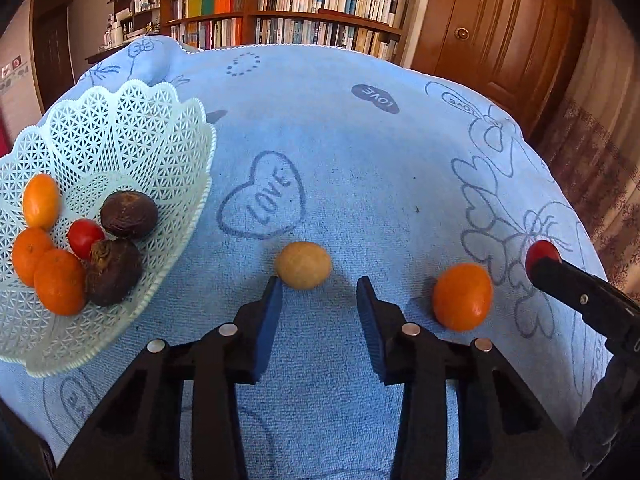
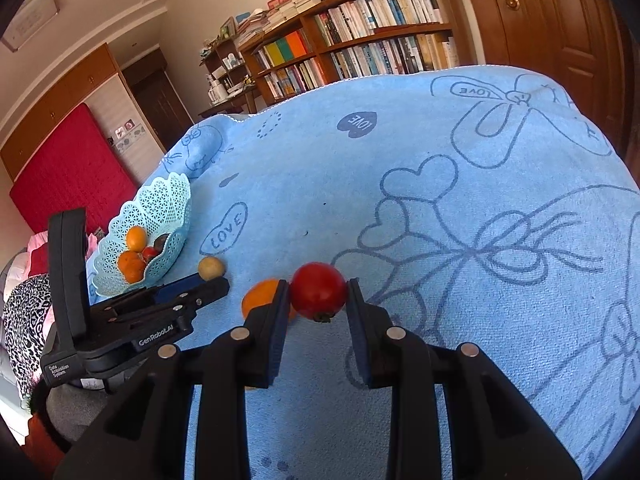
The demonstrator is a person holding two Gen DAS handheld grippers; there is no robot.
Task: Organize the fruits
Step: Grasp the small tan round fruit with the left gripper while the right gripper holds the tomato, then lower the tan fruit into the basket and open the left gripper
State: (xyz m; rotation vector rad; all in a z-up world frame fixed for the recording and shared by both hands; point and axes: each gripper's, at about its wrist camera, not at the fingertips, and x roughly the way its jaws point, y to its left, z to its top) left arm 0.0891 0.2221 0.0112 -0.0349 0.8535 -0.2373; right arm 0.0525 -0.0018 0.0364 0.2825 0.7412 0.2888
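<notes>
The right tool (image 2: pixel 318 294) is clamped on a small, glossy red cherry tomato (image 2: pixel 318 290), one blue-padded finger pressed to each side of it, its dried green stem end pointing down toward the light blue terry towel with printed "LOVE" hearts (image 2: pixel 460 216) that covers the worktop. From the left wrist view the same tomato (image 1: pixel 541 252) shows only as a red cap at the tip of the right tool, over the right-hand part of the towel.

The left tool (image 1: pixel 319 286) hangs with its fingers spread apart and nothing between them. Just ahead of its tips lies a round, matte tan-yellow fruit (image 1: pixel 303 265) on the towel. To its right, near but apart, rests a smooth orange mandarin (image 1: pixel 462 297).

At the left edge of the towel stands a pale mint lattice plastic basket with a scalloped rim (image 1: pixel 160 128). It holds an oval yellow-orange kumquat (image 1: pixel 41 201), two orange mandarins (image 1: pixel 60 282), a second red cherry tomato (image 1: pixel 85 237) and two wrinkled dark brown fruits (image 1: pixel 129 214), all gathered toward its near-left side and touching one another.

A wooden bookcase packed with books (image 1: pixel 320 4) stands behind the worktop.
</notes>
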